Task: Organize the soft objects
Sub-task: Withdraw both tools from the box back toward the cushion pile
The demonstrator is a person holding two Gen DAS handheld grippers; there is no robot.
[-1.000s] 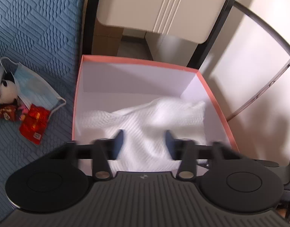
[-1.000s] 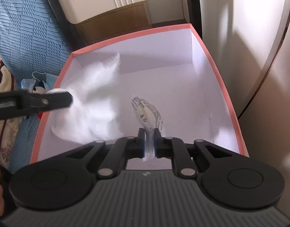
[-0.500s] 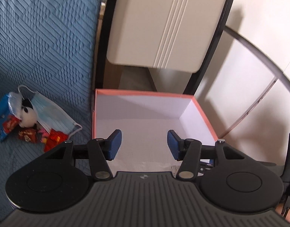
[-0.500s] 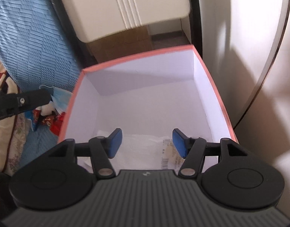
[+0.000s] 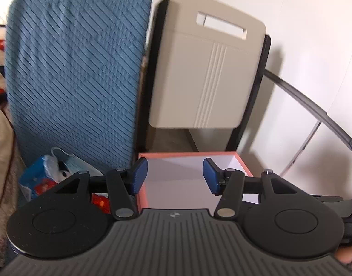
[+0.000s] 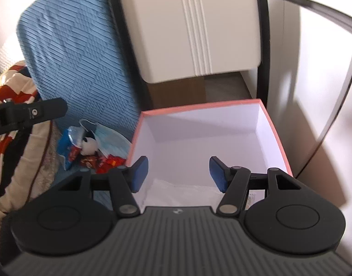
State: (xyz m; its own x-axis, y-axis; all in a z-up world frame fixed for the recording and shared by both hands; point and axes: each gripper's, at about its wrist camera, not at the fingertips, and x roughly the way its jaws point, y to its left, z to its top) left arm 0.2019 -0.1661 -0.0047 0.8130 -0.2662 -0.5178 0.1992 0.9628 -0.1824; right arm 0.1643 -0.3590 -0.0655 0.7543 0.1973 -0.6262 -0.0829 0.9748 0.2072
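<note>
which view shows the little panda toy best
The right wrist view: the panda toy lies unobstructed among the blue mask and red packets. In the left wrist view only a sliver of it shows.

Left gripper (image 5: 175,176) has pulled up and back from the pink box (image 5: 242,163); the white cloth (image 6: 182,192) it hovered over a second ago now lies low at the box's near end. Right gripper (image 6: 178,174), earlier clamped on a white printed piece, has spread its fingers and withdrawn, empty.
</note>
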